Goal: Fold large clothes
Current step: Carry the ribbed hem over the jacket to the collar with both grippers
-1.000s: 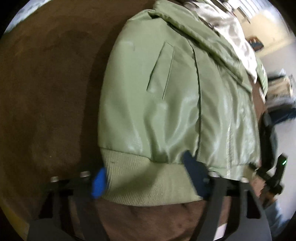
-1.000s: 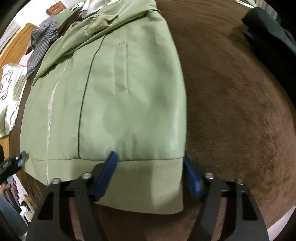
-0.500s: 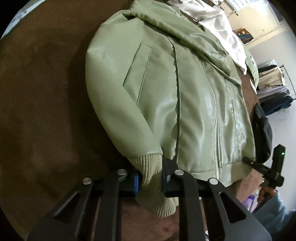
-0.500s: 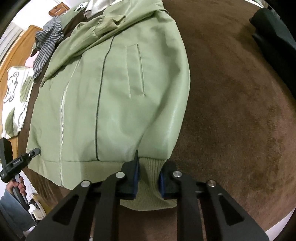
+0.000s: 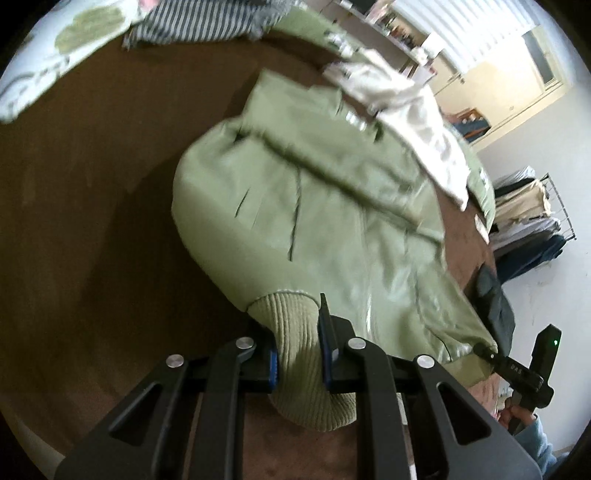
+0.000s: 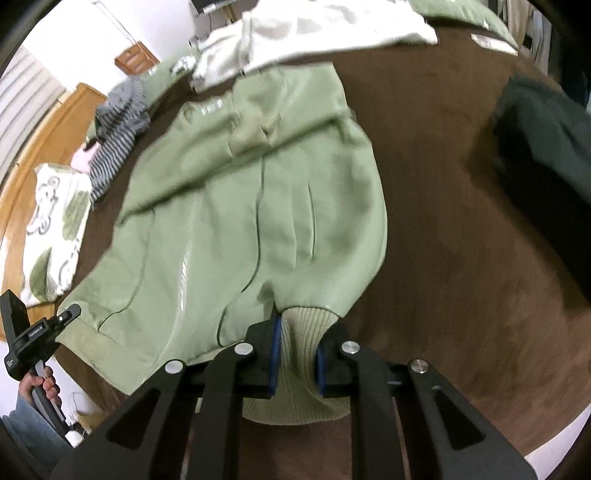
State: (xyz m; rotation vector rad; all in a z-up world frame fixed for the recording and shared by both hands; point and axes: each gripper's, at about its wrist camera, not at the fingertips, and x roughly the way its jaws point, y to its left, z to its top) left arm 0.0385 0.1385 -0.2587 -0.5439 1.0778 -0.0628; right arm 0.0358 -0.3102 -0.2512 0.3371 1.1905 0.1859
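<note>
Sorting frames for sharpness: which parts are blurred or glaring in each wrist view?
Left wrist: jacket smeared, hem and tongs sharp, bright window glare top right. Right wrist: jacket collar and dark garment blurred, tongs crisp; both have fisheye bending.

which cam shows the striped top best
The right wrist view: the striped top lies in full beside the green jacket. The left wrist view catches only its blurred lower part at the frame's top.
</note>
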